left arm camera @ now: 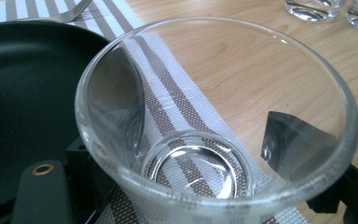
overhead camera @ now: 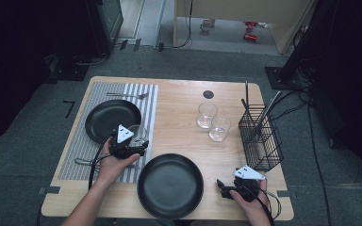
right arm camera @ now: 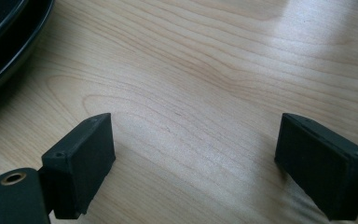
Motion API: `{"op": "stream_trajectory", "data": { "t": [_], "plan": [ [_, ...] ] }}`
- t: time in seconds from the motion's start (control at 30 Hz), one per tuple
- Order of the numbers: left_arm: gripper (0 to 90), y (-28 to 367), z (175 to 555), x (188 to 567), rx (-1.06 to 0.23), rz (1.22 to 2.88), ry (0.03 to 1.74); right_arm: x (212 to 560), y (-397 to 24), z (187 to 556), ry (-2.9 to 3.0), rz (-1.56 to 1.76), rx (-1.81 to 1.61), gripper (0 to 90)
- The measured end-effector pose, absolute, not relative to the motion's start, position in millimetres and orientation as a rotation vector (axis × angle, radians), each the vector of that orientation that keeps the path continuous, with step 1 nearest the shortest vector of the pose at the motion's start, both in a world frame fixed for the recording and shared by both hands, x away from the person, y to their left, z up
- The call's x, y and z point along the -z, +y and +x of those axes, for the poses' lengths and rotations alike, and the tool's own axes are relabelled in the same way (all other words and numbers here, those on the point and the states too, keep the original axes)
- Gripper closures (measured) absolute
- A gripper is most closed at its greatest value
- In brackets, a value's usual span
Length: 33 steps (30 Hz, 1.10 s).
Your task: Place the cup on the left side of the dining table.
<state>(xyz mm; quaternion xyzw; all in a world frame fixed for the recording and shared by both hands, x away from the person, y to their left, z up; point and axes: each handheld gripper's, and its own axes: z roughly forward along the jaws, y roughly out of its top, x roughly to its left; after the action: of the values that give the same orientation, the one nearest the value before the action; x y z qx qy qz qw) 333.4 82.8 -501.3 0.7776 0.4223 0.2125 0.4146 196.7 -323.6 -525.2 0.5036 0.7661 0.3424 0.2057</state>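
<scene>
A striped placemat (overhead camera: pixel 78 136) is laid on the left part of the wooden table (overhead camera: pixel 179 117), and a black plate (overhead camera: pixel 106 120) is set on it, with a fork (overhead camera: pixel 127 95) lying just beyond the plate at the far edge of the mat. At the plate's right rim, a glass (overhead camera: pixel 138 132) is held upright over the mat by the left gripper (overhead camera: pixel 131 145). In the left gripper view the glass (left arm camera: pixel 214 126) is seen from above, with one black jaw pressed against its outside on each side, so the glass is pinched between them; the striped mat is seen through its clear base, and the plate (left arm camera: pixel 23 102) lies just beside it.

Nearer the person, at the middle of the table, a second black plate (overhead camera: pixel 169 185) is placed directly on the wood. Farther back, two empty glasses (overhead camera: pixel 213 121) are stood close together.

At the right, a black wire basket (overhead camera: pixel 260 139) is stood near the table's edge. In front of it, the right gripper (overhead camera: pixel 224 187) is held low over the bare wood, its jaws spread wide apart with nothing between them, as shown in the right gripper view (right arm camera: pixel 193 154), where the rim of the near plate (right arm camera: pixel 9 37) is seen at the upper left.
</scene>
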Motion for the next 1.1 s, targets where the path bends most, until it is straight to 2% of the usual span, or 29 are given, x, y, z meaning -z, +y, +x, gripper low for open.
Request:
{"op": "stream_trajectory", "data": {
  "t": [0.33, 0.47, 0.57, 1.1],
  "plan": [
    [19.9, 81, 332, 499, -0.529, 1.967, 1.082, 525, -324, 197, 2.135, 1.404, -0.954, 11.7],
    [10.4, 81, 327, 495, -0.535, 1.988, 1.061, 525, -324, 197, 2.135, 1.404, -0.954, 11.7],
    [8.9, 81, 325, 493, -0.541, 1.999, 1.048, 525, -324, 197, 2.135, 1.404, -0.954, 11.7],
    [8.9, 103, 307, 484, -0.537, 1.954, 1.054, 525, -324, 197, 2.136, 1.405, -0.953, 11.4]
  ]
}}
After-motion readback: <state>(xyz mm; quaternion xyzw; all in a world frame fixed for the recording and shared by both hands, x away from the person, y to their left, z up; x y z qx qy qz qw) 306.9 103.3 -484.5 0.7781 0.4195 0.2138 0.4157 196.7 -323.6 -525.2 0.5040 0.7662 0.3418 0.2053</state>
